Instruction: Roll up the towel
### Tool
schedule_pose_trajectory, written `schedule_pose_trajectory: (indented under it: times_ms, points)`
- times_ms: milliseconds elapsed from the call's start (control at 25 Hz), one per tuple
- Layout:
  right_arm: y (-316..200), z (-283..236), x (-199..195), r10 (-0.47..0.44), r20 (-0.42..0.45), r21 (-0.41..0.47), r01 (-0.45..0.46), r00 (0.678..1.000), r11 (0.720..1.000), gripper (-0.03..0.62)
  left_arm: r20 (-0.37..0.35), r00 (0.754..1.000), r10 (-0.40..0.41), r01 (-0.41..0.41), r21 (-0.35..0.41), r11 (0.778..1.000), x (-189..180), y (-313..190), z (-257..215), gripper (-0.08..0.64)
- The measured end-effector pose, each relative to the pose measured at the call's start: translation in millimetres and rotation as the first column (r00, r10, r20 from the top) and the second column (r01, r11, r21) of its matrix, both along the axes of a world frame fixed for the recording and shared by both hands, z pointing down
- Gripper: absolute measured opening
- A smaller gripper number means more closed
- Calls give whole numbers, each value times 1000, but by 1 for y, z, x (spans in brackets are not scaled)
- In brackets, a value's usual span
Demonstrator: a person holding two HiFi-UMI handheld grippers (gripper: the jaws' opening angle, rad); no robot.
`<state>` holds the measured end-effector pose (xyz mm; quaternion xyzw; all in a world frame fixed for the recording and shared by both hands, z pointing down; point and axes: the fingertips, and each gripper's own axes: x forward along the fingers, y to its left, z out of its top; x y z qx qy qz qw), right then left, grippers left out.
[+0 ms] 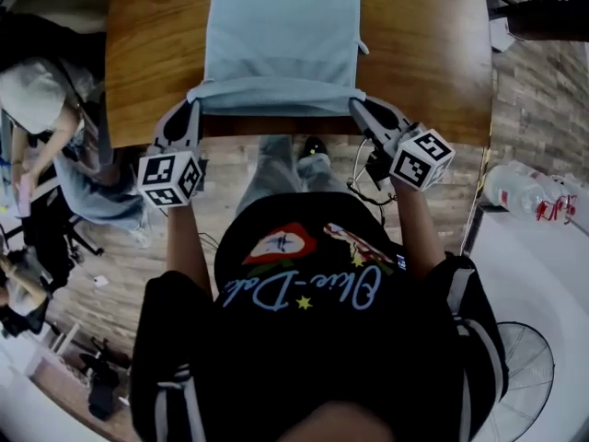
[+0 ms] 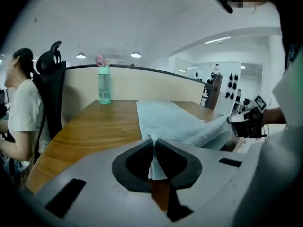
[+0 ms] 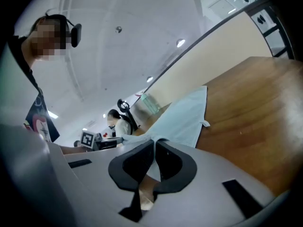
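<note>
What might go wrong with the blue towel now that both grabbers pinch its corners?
1. The left gripper and right gripper each pinch only a thin bit of a near corner of the towel, so a corner might slip out.
2. If one side gets rolled ahead of the other, the roll could turn out crooked.

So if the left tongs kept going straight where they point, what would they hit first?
Probably the towel that the left tongs now pinch: it lies directly ahead on the wooden table. The bottle stands left of that line.
</note>
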<state>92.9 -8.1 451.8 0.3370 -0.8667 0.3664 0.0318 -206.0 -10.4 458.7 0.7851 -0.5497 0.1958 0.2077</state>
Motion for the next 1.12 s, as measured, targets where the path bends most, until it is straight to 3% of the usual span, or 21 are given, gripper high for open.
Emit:
schedule_pose_trajectory:
  times_ms: [280,360,440,560,720,800,840,880,960,1040,1120]
  points:
    - [-20,31,-1,0,-218,-13,-3,976,1000,11,157,983,97,-87,-70,994,7,-18,31,32]
    - [-22,37,4,-1,-273,-16,-3,962,1000,18,205,969,137,-117,-107,987,9,-18,41,83]
    - [-24,40,10,-20,-360,-4,20,933,1000,90,235,958,165,-133,-145,980,9,-18,49,189]
    - [-25,39,19,-50,-460,20,67,887,998,151,199,971,130,-104,-138,985,1,-20,43,227]
    - [-21,12,38,16,-461,95,32,887,995,164,73,997,24,-19,-63,998,-16,-17,12,241]
    - [-12,-6,31,-23,-517,168,127,856,977,164,136,989,65,-64,-15,998,-17,-8,-4,239]
    - [-6,-13,19,-73,-552,199,217,831,956,164,214,968,127,-129,-7,992,-13,-1,-7,239]
    - [2,-18,5,-132,-587,221,315,799,923,164,310,928,207,-213,-14,977,-7,5,-6,239]
    - [17,-18,-22,-240,-657,238,498,715,834,164,488,792,367,-383,-72,921,10,17,4,239]
    - [27,-6,-40,-321,-718,203,627,617,752,164,584,656,478,-491,-150,858,21,23,21,239]
    - [33,11,-47,-364,-770,146,699,524,700,164,619,575,535,-537,-207,817,26,23,36,239]
